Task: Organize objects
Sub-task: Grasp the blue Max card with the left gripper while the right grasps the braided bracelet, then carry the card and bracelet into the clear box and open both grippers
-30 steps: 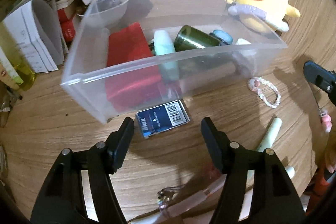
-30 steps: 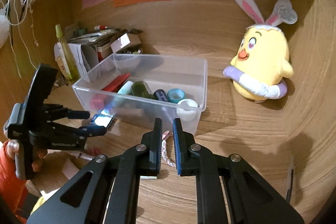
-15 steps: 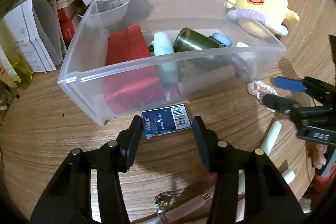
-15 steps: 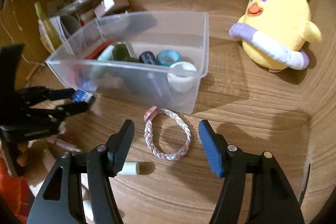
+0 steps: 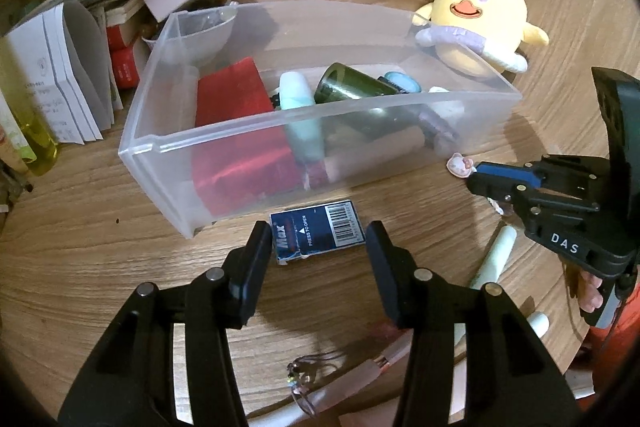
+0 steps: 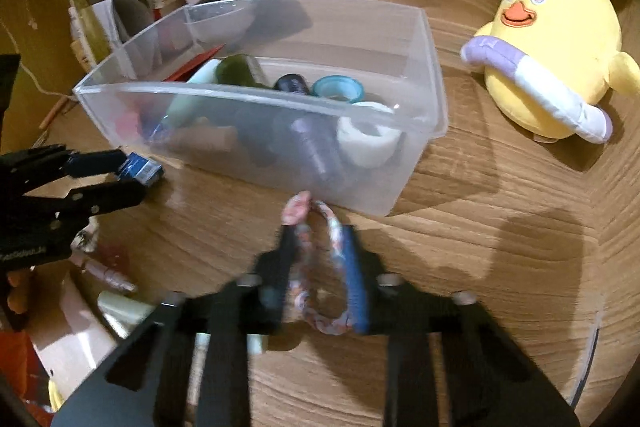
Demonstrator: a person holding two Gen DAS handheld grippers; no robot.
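On the wooden surface (image 5: 80, 211), in front of the clear plastic bin (image 5: 224, 147), the left tongs (image 5: 318, 243) stand partly open, one finger at each short end of the dark blue staple box (image 5: 318, 231). The left finger touches or nearly touches the box; the right finger stands just apart from it. Compared with one second ago, these jaws are narrower and sit nearer the box, which lies in the same place just beside the bin's front wall.

The right tongs (image 6: 318, 267) are blurred. Their jaws have just closed from a wide gap and now press the braided bracelet (image 6: 320, 255) into a narrow loop between the pads. The bracelet lies on the surface just in front of the bin's near corner, its pink charm end toward the bin. The yellow chick plush (image 6: 552, 67) sits to the right, apart from the bin.
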